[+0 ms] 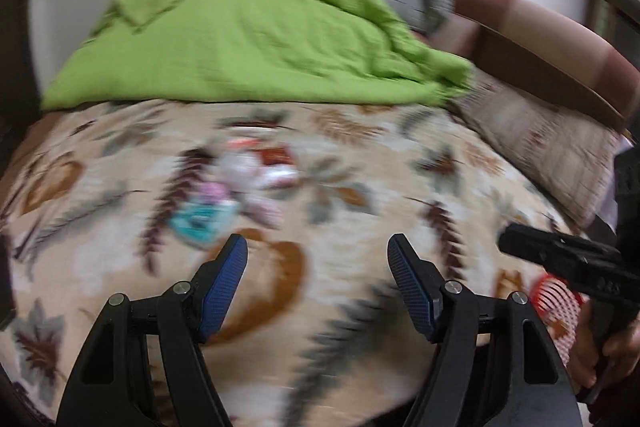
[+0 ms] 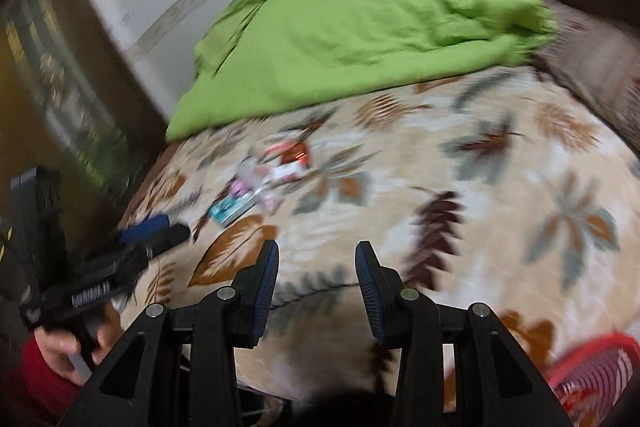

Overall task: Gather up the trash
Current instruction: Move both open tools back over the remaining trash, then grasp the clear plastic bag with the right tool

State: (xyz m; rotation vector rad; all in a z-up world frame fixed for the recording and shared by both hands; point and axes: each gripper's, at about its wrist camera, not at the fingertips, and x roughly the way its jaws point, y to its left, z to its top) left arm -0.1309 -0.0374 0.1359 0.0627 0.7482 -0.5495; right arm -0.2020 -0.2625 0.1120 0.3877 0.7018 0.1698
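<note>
Both tongs, left [image 1: 317,259] and right [image 2: 317,263], spread wide, gripping nothing. Wrappers [image 1: 240,183] on blanket [image 1: 360,163]: likely light, crinkly, slippery; best pinched at an edge.

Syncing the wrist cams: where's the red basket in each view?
Left wrist: red basket at the right edge, low, partly behind the right claw.
Right wrist: red basket in the bottom-right corner.
Shared landmark: green blanket at the far end of the bed.
</note>
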